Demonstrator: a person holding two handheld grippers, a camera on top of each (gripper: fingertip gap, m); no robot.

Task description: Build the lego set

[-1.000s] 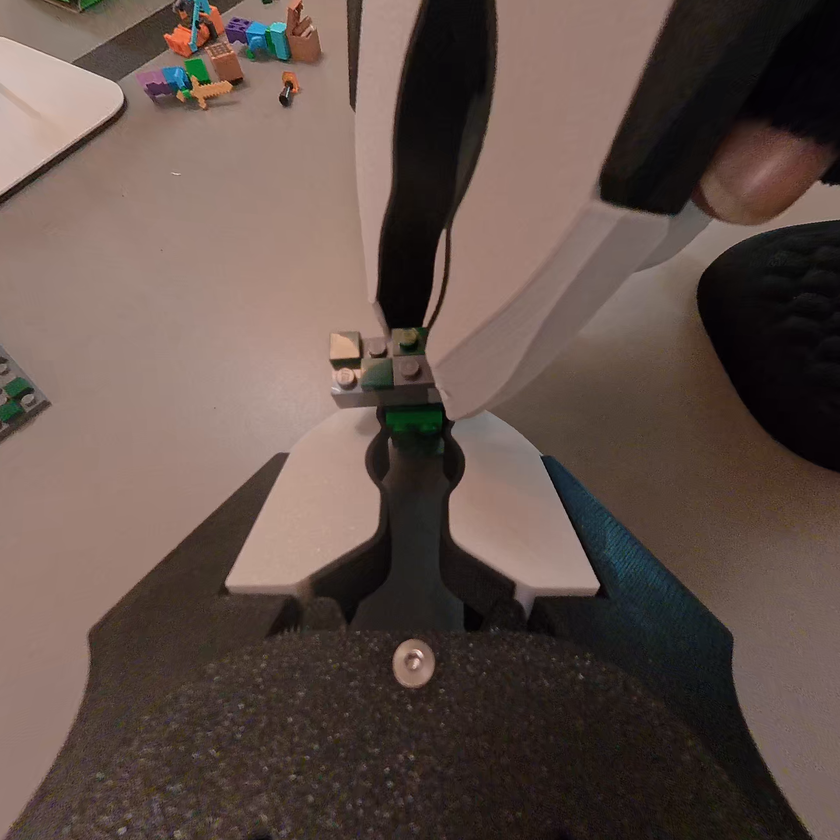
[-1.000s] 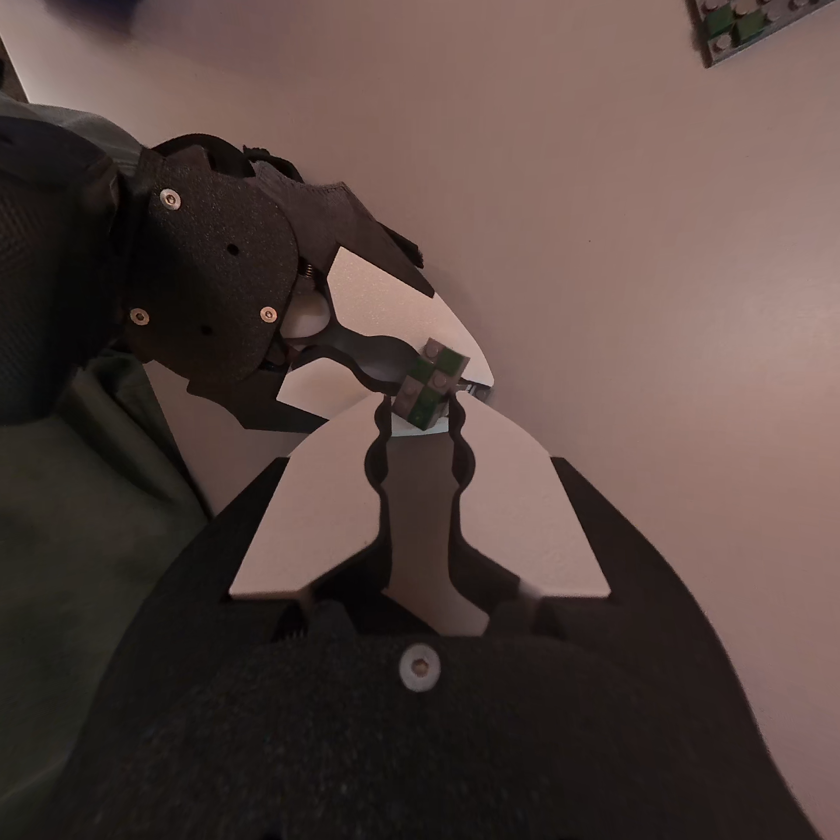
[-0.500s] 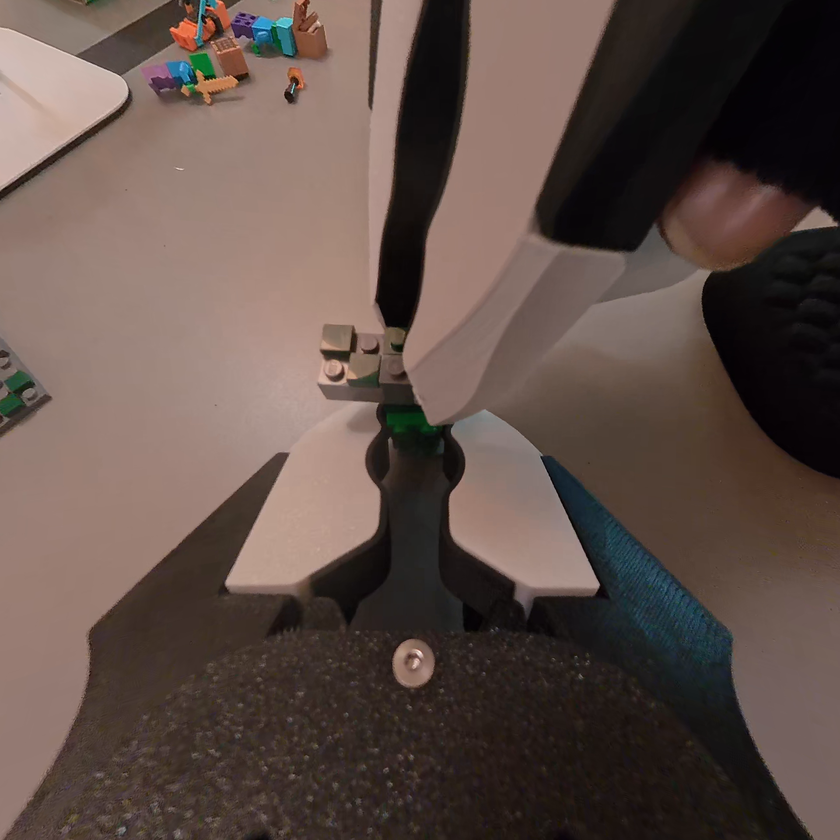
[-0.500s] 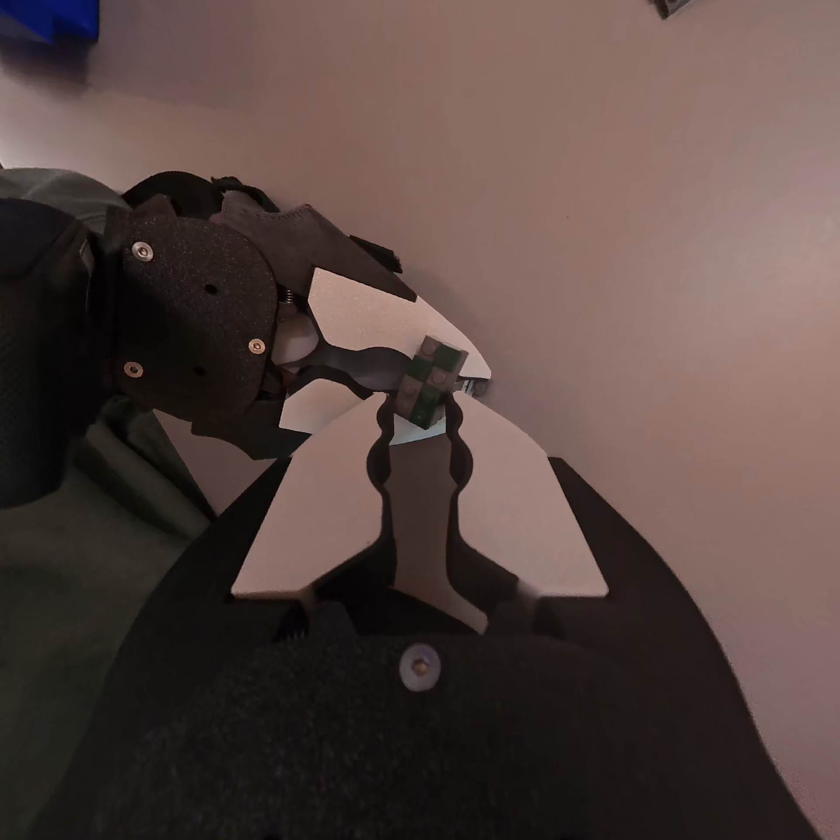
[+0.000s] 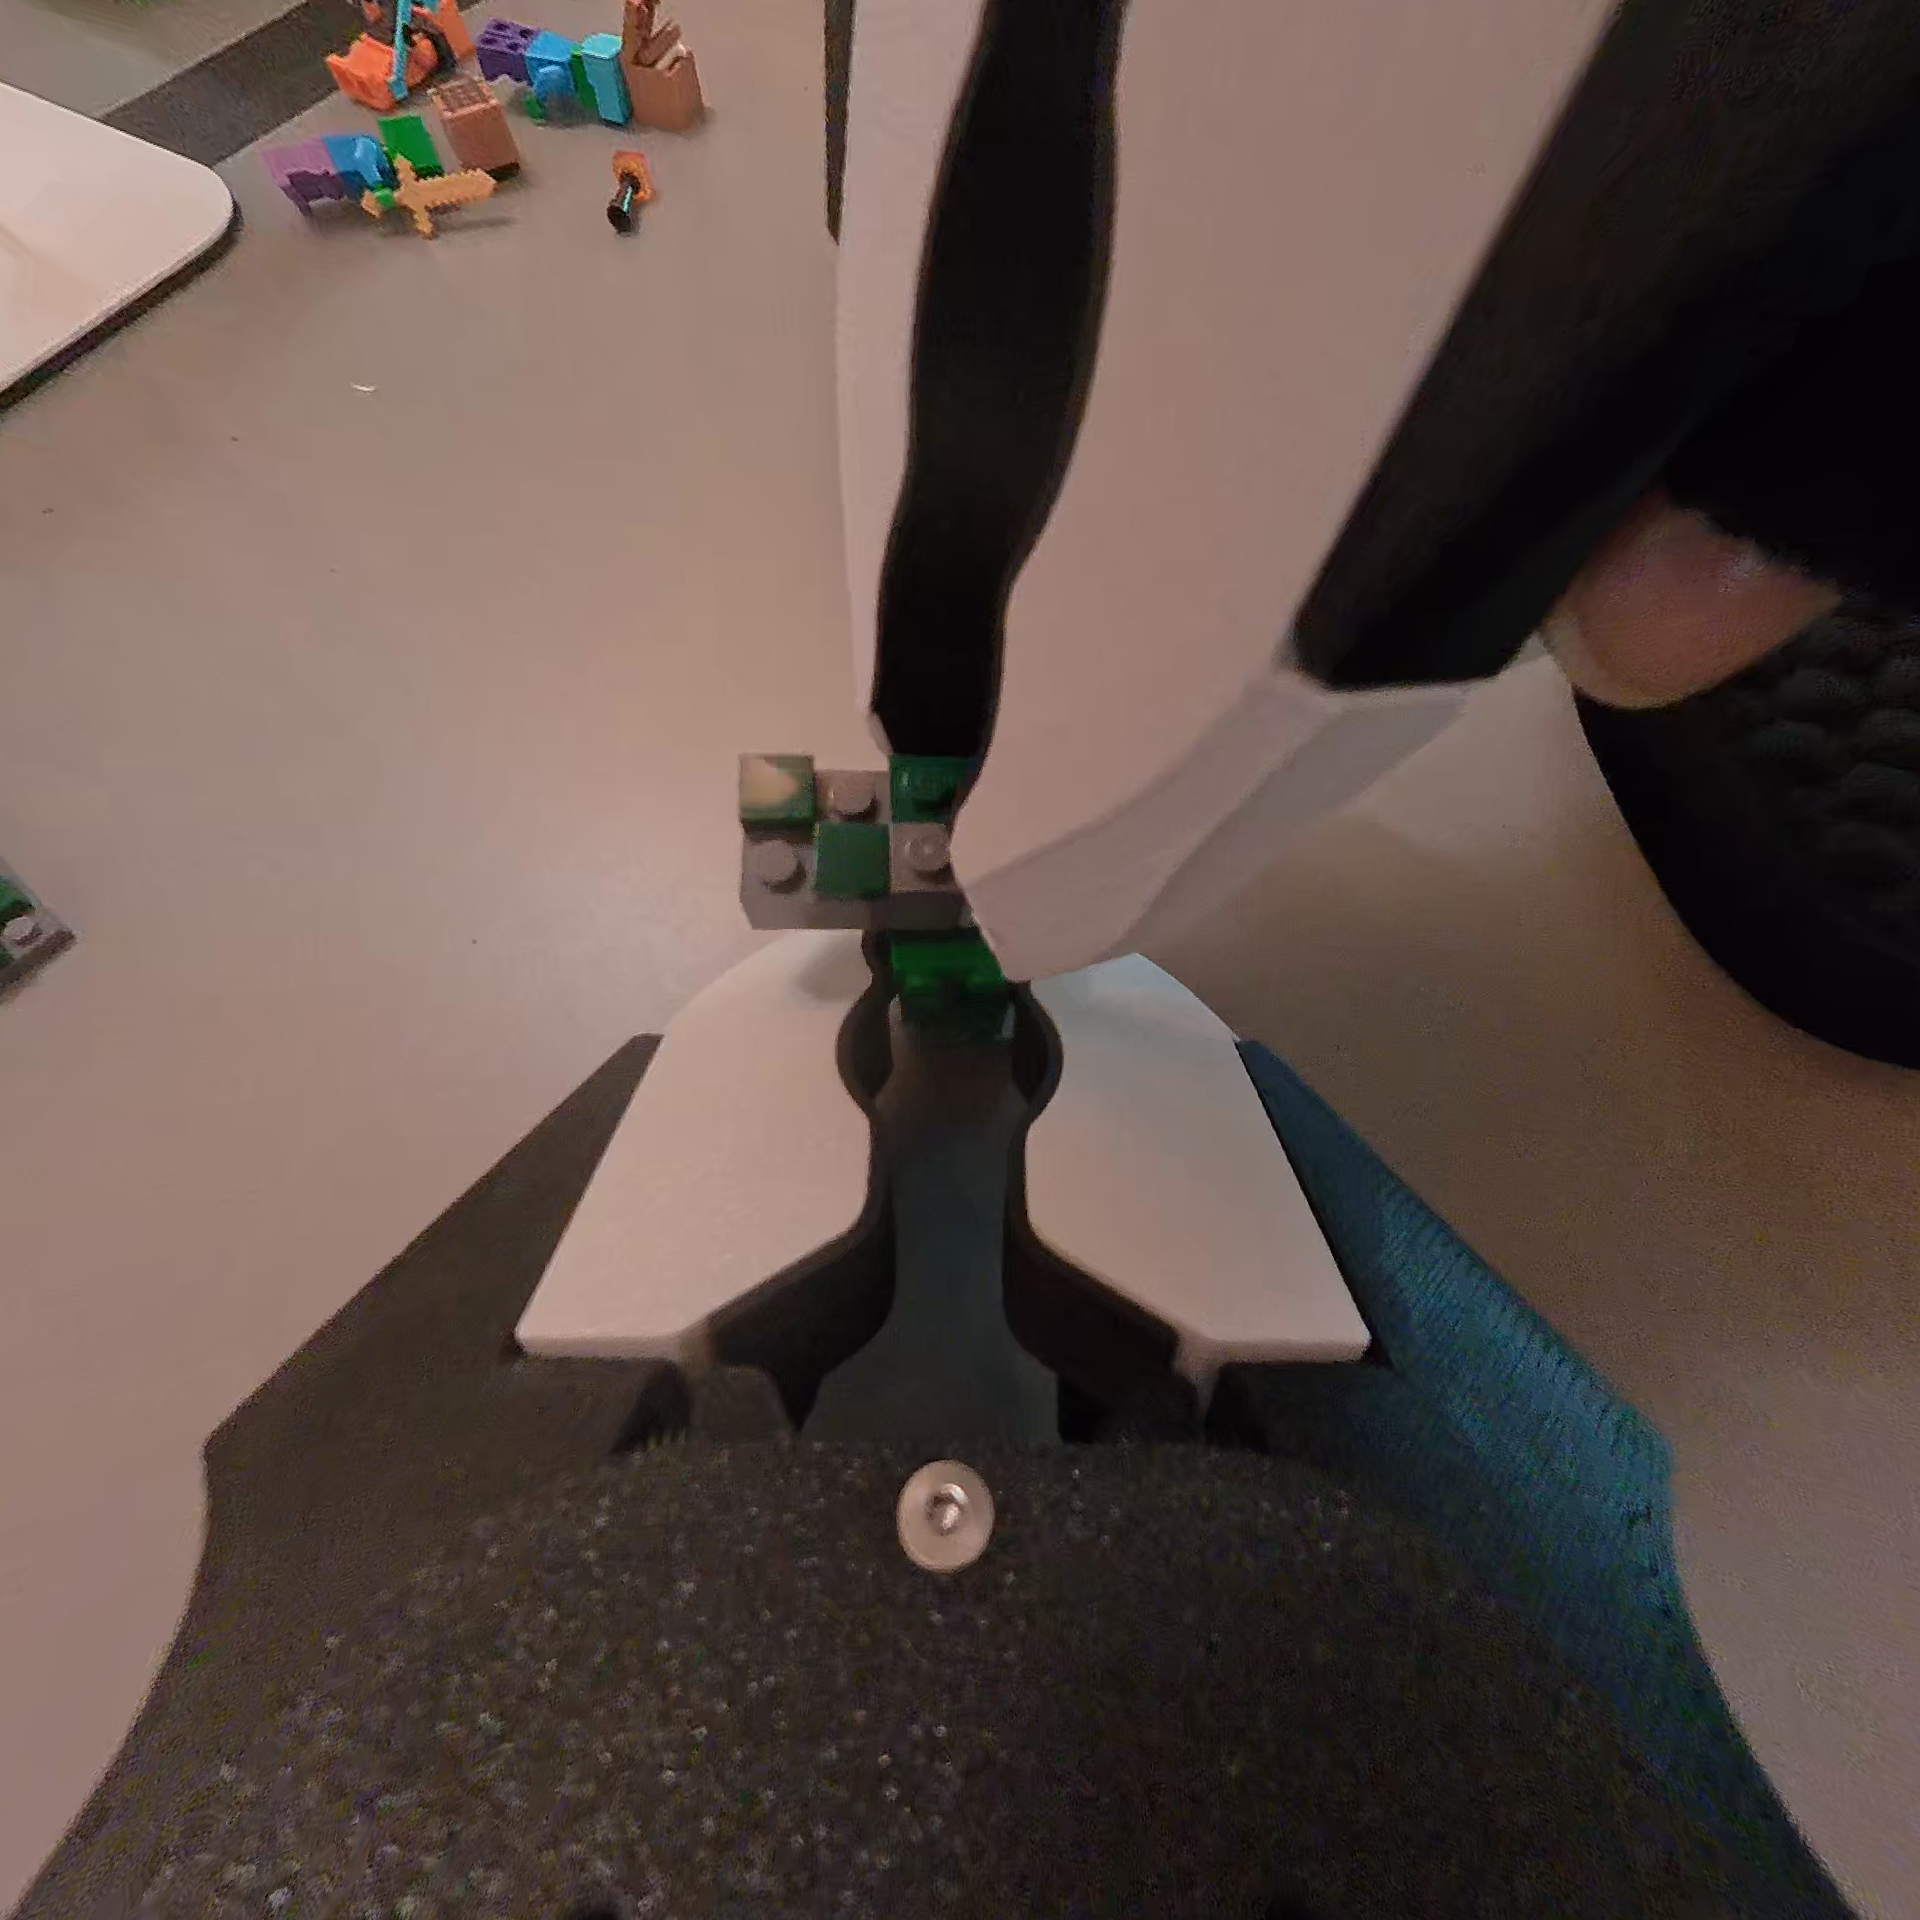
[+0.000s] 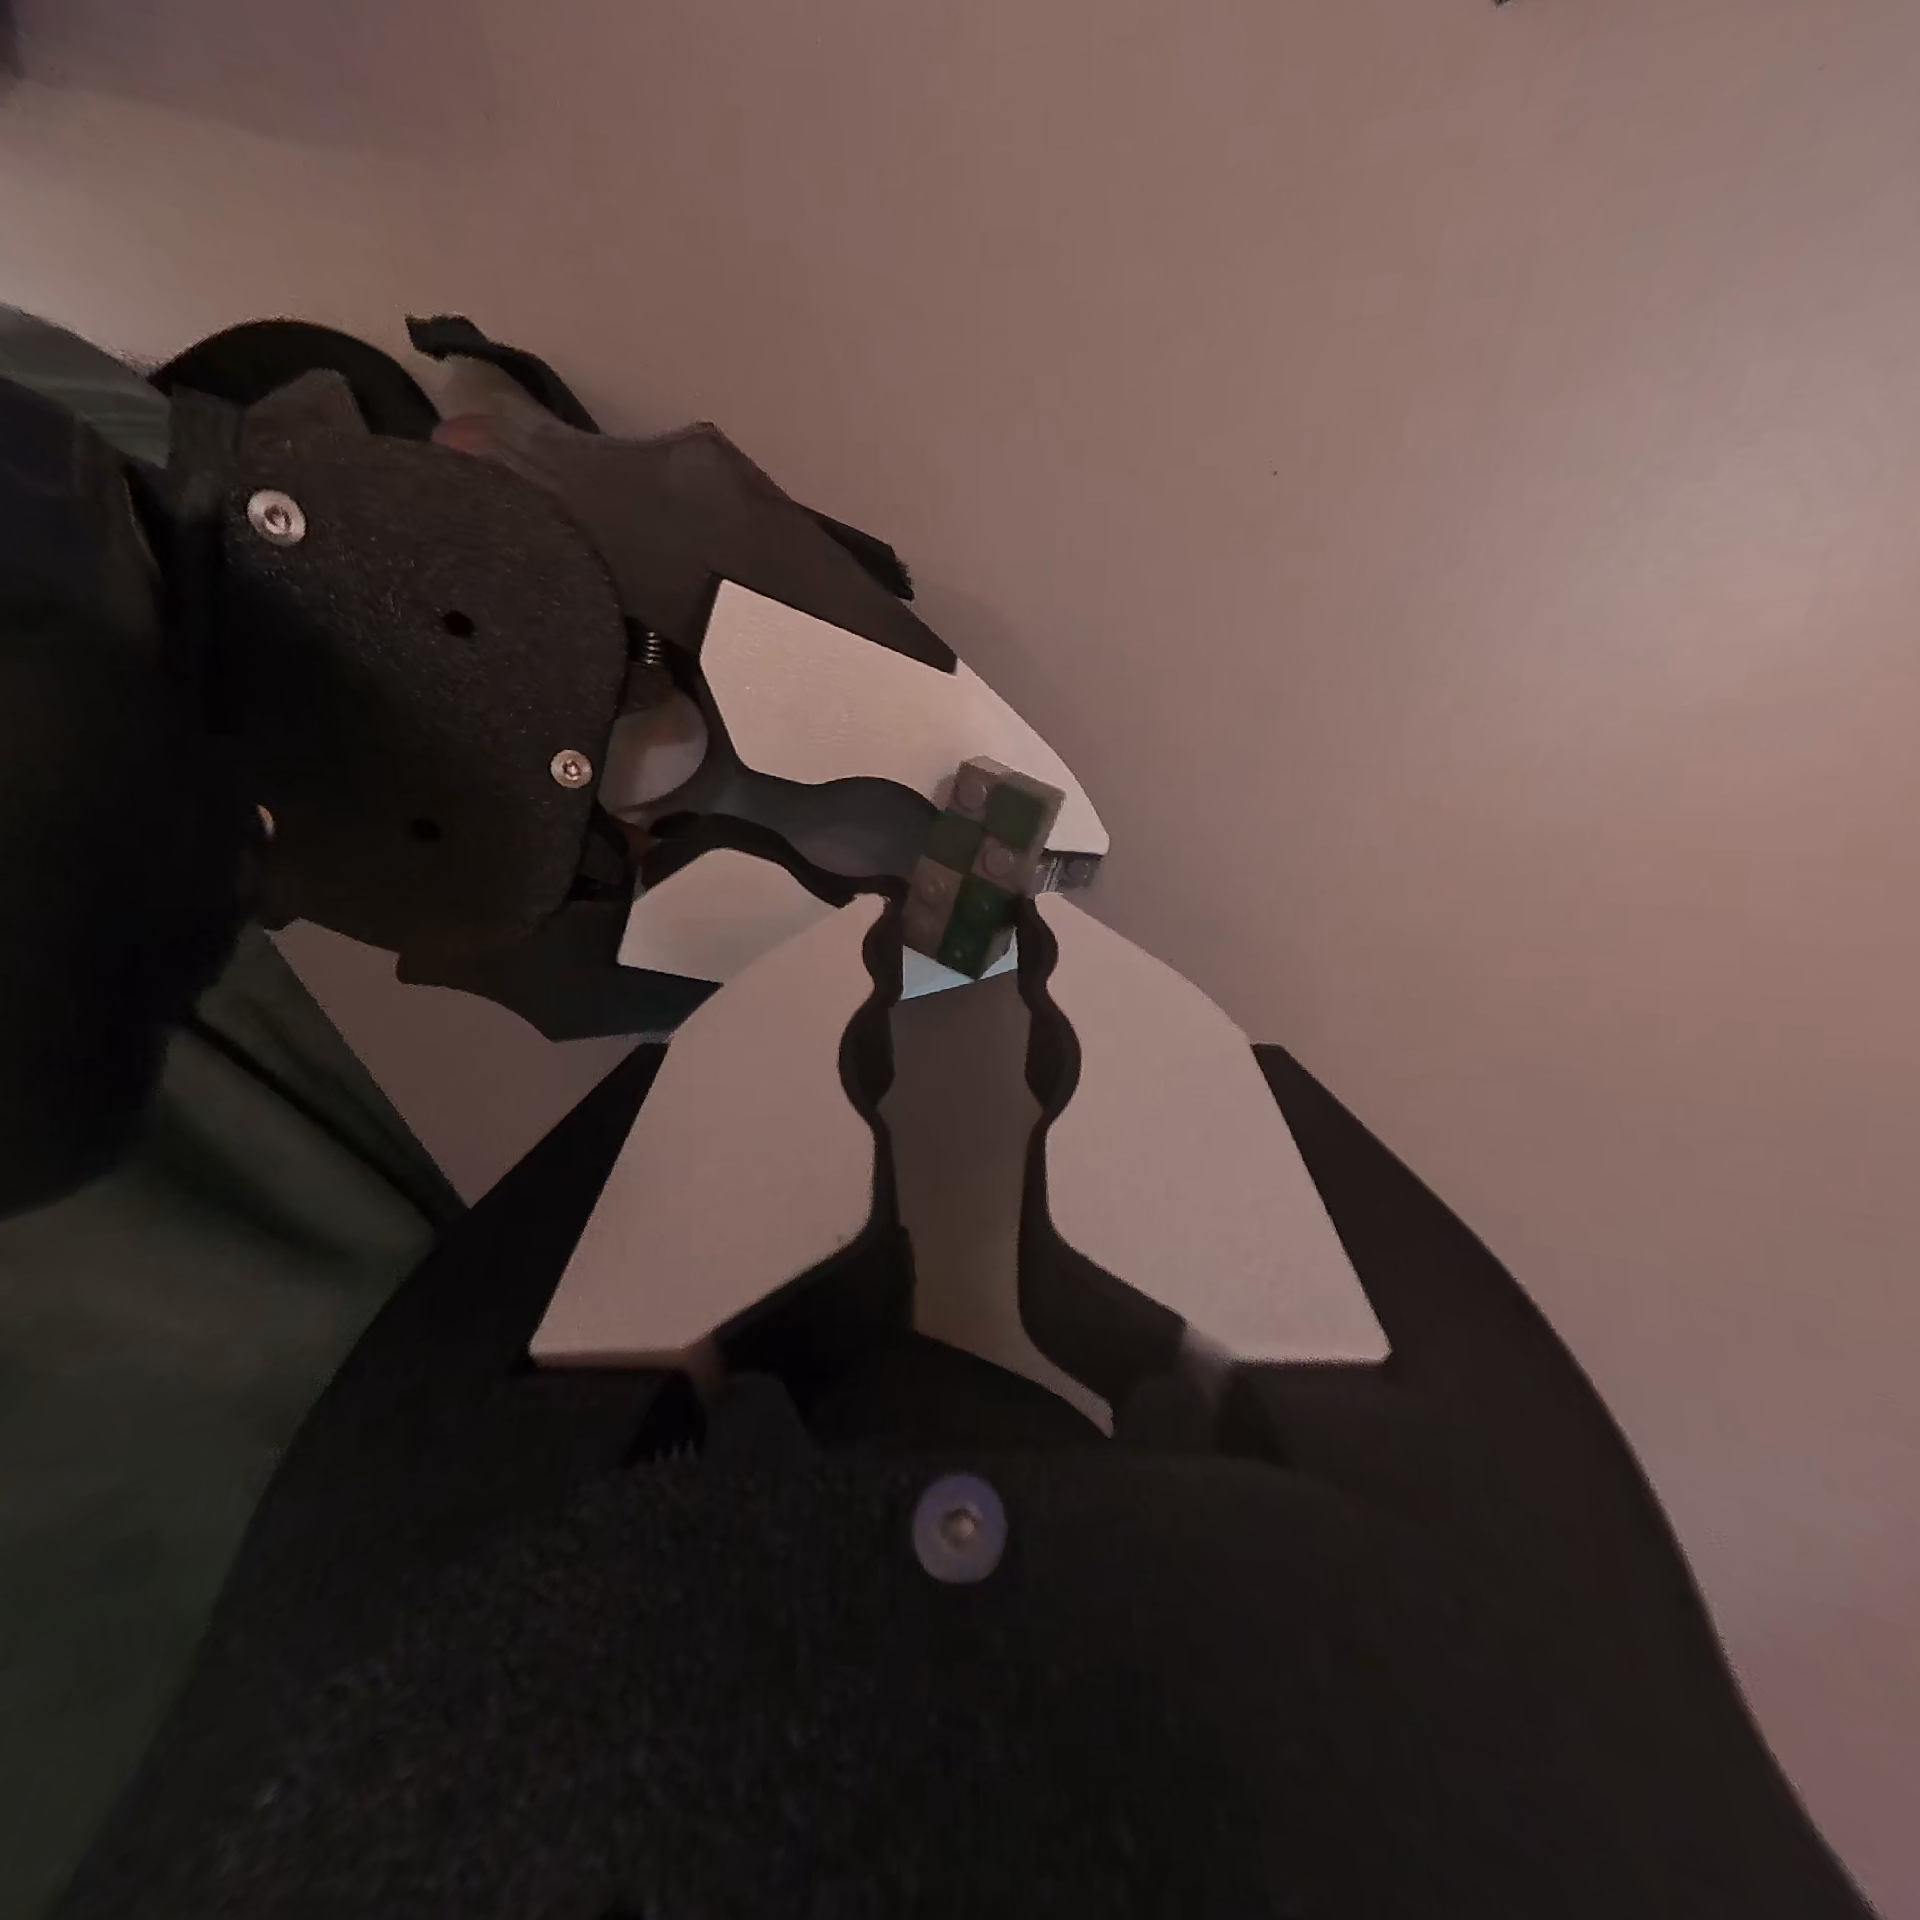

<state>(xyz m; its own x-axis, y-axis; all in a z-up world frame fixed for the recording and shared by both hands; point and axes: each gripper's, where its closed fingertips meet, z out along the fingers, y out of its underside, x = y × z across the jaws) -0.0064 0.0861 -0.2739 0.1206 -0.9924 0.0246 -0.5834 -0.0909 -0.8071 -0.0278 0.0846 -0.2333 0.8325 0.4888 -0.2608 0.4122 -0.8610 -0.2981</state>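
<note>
In the left wrist view, the left hand-held gripper (image 5: 940, 987) at frame centre is clamped on the green underside of a small grey-and-green lego assembly (image 5: 847, 844), while the right hand-held gripper (image 5: 940, 769) comes down from the top and nips the assembly's far right corner above the worktop (image 5: 468, 623); loose coloured lego pieces (image 5: 488, 125) lie at upper left. In the right wrist view, the same assembly (image 6: 982, 868) sits at centre, with the right hand-held gripper (image 6: 956, 925) closed on its lower end and the left hand-held gripper (image 6: 997, 831) holding it from the left.

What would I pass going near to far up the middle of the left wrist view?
Left gripper shut on a green brick → gray and green plate assembly → right gripper → colourful loose pieces on the table.
</note>
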